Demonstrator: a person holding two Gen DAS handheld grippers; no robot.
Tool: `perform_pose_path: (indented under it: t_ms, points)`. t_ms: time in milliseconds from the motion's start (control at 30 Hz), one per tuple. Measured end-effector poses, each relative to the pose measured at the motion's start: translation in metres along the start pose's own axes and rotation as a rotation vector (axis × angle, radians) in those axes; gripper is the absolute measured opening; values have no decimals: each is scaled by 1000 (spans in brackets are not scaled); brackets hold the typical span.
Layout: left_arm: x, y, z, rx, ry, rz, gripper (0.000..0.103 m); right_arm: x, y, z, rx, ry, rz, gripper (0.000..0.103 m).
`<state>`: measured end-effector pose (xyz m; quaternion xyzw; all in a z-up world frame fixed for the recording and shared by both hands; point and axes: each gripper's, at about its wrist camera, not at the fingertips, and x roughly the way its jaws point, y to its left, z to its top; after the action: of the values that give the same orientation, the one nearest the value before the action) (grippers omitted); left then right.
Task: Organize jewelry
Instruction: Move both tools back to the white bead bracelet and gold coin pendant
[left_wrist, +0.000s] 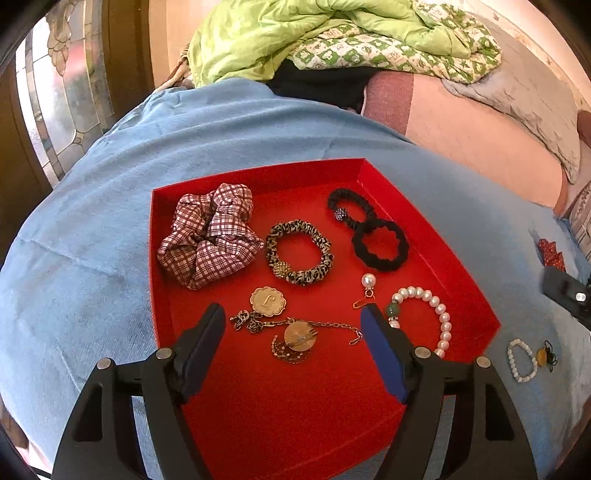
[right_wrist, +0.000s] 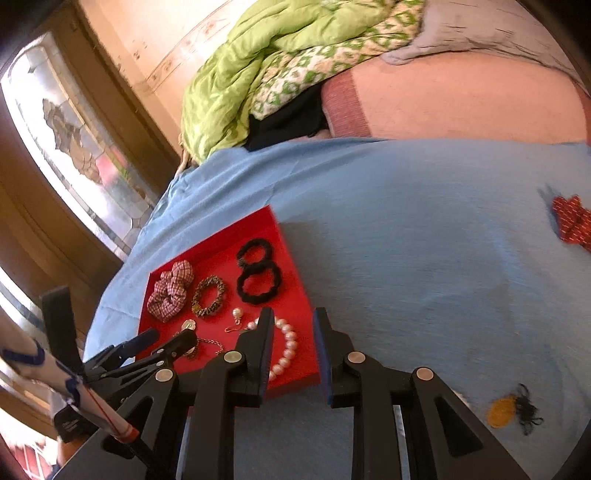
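The left tongs (left_wrist: 293, 319) stand wide open over the near half of the red tray (left_wrist: 436, 236), with nothing pinched; between and just beyond the two blue-padded fingers lies a tangle of gold chain with a round pendant (left_wrist: 299, 338), and above it a scalloped gold medallion (left_wrist: 266, 301). The right-hand finger tip partly covers the near-left end of the pearl bracelet (left_wrist: 439, 314), and a pearl drop earring (left_wrist: 368, 281) lies just above that tip. Farther up the tray are a plaid scrunchie (left_wrist: 210, 236) at the left, a leopard-print hair tie (left_wrist: 299, 253) in the middle, and two black hair ties (left_wrist: 369, 229) overlapping at the right.

The right tongs (right_wrist: 293, 323) are open only a little, and empty, hovering at the tray's right edge; in the right wrist view the left finger hides part of the pearl bracelet, while the right finger sits over the blue bedspread (right_wrist: 424, 240). The left tongs show at the lower left of that view, reaching over the tray's near corner.

Off the tray, on the bedspread, a small white bead bracelet (left_wrist: 522, 360) lies at the lower right of the left wrist view, beside a yellow charm with a black cord (right_wrist: 511, 410). A red patterned cloth piece (right_wrist: 572, 221) lies well apart at the right edge. Beyond, a green quilt (left_wrist: 314, 33) is heaped at the top, a pink sheet to its right.
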<state>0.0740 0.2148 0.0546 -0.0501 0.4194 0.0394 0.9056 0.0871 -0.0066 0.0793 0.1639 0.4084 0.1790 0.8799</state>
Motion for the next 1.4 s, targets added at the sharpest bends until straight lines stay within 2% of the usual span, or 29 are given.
perform_pose_path:
  t_ms: [233, 433, 500, 667, 767, 867, 1033, 1100, 1167, 1200, 1233, 1400]
  points:
    - [-16, -6, -4, -18, -56, 7, 75, -69, -44, -4, 78, -66, -36, 31]
    - [-48, -48, -16, 91, -136, -78, 75, -115, -93, -22, 134, -94, -121, 31]
    - [-57, -72, -24, 145, -145, -142, 75, -121, -111, -27, 159, -86, -148, 31]
    - [-59, -127, -44, 278, -99, -283, 75, -130, -141, -37, 195, -68, -180, 31]
    - [-48, -157, -55, 339, -24, -365, 75, -129, -149, -40, 194, -48, -175, 31]
    - [-35, -179, -63, 377, 37, -375, 75, -125, -151, -44, 185, -28, -164, 31]
    - [-9, -197, -68, 373, 90, -325, 74, -116, -151, -49, 161, 8, -141, 31]
    - [-2, -199, -66, 358, 99, -320, 69, -116, -152, -50, 154, 12, -135, 31]
    - [8, -207, -66, 351, 120, -321, 55, -116, -153, -50, 152, 16, -127, 31]
    - [10, -207, -66, 353, 126, -317, 53, -116, -154, -50, 152, 16, -123, 31]
    - [13, -212, -67, 364, 116, -298, 52, -117, -154, -50, 154, 15, -120, 31]
    - [25, -224, -61, 409, 70, -251, 30, -114, -155, -50, 145, 23, -113, 31]
